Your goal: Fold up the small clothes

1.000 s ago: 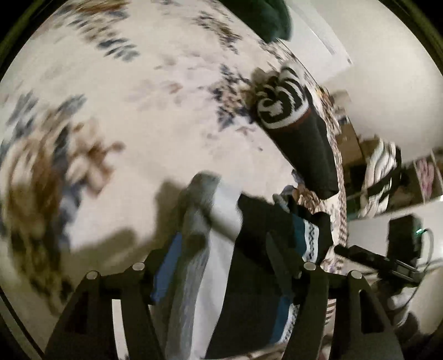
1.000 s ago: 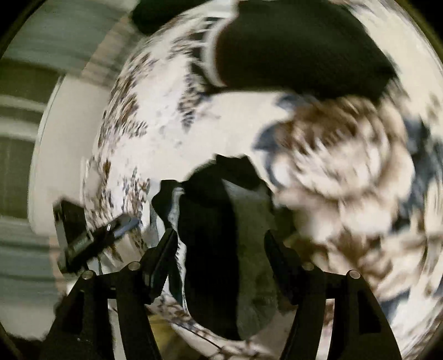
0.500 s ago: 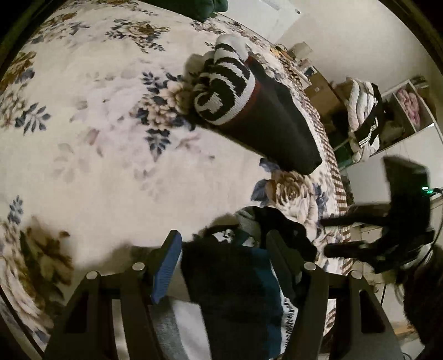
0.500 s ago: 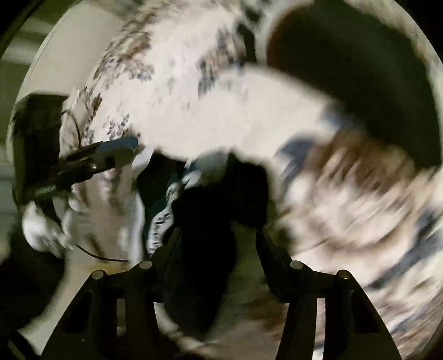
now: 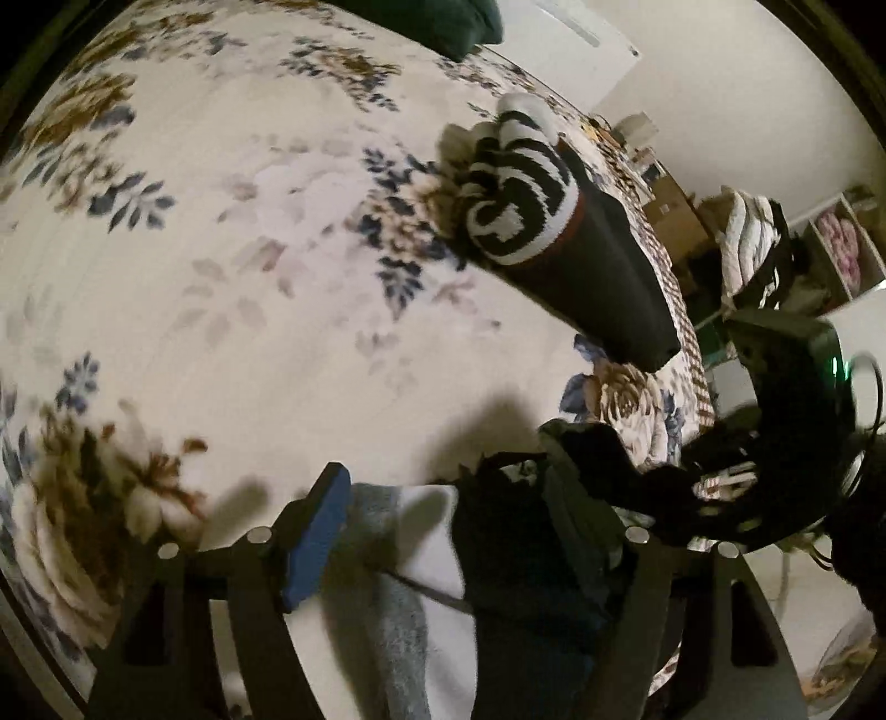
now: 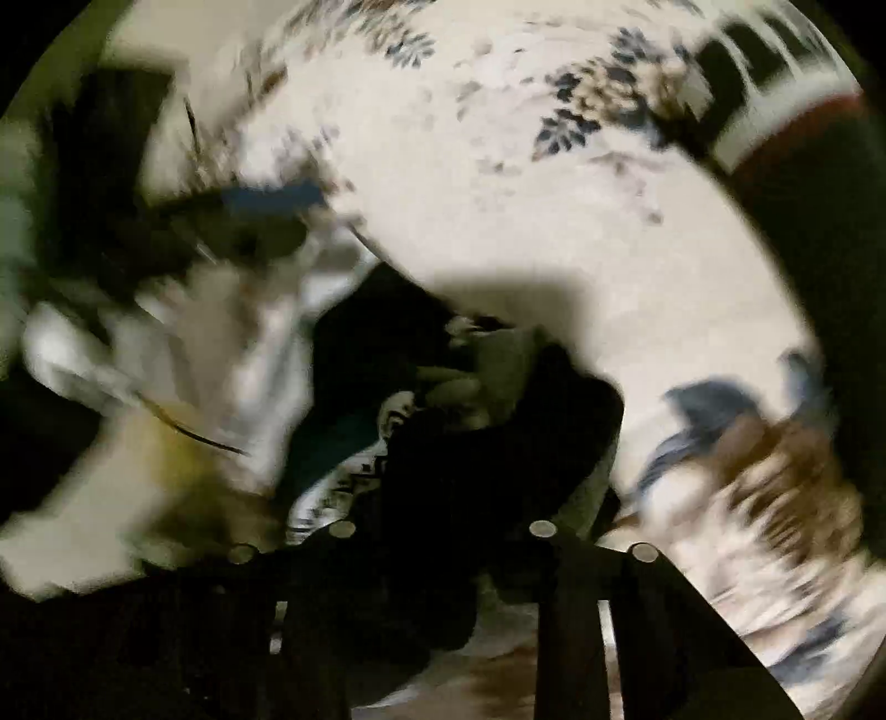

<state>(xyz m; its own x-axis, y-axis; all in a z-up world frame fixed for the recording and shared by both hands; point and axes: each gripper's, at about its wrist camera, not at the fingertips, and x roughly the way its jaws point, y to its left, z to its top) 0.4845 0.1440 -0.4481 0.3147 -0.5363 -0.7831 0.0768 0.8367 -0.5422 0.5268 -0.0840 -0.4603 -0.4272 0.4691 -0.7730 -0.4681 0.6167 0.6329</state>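
A small dark garment with white, grey and teal parts [image 5: 515, 559] lies bunched on the flowered bedspread [image 5: 277, 277] between the two grippers. My left gripper [image 5: 448, 520] stands wide open around its near end, the blue-padded left finger [image 5: 318, 531] clear of the cloth. My right gripper [image 6: 443, 531] faces it from the other side, its fingers buried in the dark cloth [image 6: 487, 443]; the view is blurred. The right gripper also shows in the left wrist view [image 5: 775, 443].
A folded black garment with a black-and-white striped knit piece [image 5: 559, 238] lies further back on the bed; it also shows in the right wrist view [image 6: 775, 111]. A dark green cushion [image 5: 432, 22] sits at the far end. Shelves and clutter [image 5: 775, 249] stand beyond the bed's right edge.
Both grippers have swung over the garment. The garment has gone from spread out long to bunched between them. The left fingers stand wider apart than before.
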